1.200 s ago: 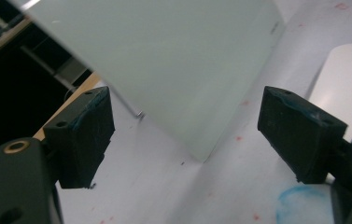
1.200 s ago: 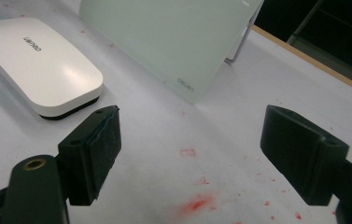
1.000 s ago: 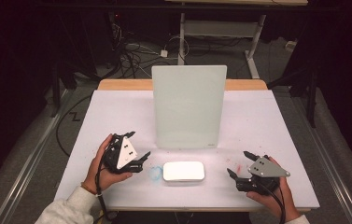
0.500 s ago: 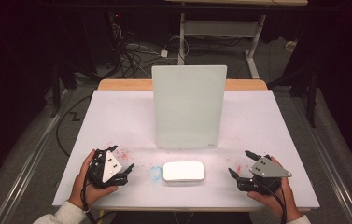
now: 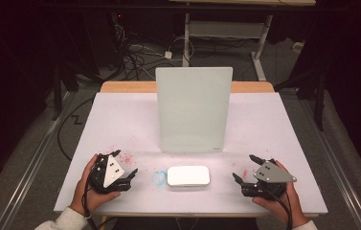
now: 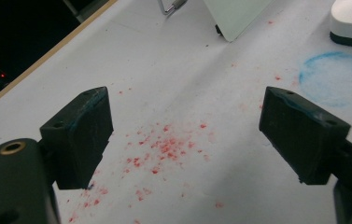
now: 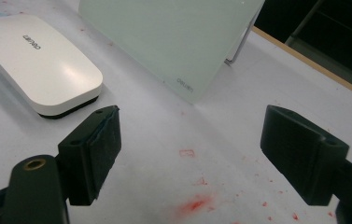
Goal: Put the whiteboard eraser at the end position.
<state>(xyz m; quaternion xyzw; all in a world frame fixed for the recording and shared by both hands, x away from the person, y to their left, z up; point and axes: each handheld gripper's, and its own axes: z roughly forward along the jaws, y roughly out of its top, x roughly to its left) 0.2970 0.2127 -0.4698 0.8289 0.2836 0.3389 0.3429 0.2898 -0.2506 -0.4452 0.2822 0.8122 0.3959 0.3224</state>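
1. High view: a white, matte tabletop (image 5: 120,120) with a wooden far edge carries a pale green frosted glass board (image 5: 193,109), rectangular with rounded corners, standing upright near the middle.
2. Just in front of the board lies a white eraser (image 5: 188,176), a smooth, glossy, rounded rectangular block with a dark underside. It sits between the two claws, apart from each.
3. The left claw (image 5: 129,176) rests at the tabletop's near left, held in a hand (image 5: 83,191). In the left gripper view its two black, blocky jaws stand wide apart with nothing between them.
4. Under the left claw the tabletop is speckled with red marker crumbs (image 6: 164,148), and a smudged blue ring (image 6: 337,78) lies between claw and eraser.
5. The right claw (image 5: 245,174) rests at the near right, with a grey three-cornered plate on top. In the right gripper view its jaws are also spread, holding nothing.
6. A red smear (image 7: 193,204) marks the tabletop by the right claw.
7. Beyond the tabletop, dark floor holds tangled cables (image 5: 135,55) and metal table legs.
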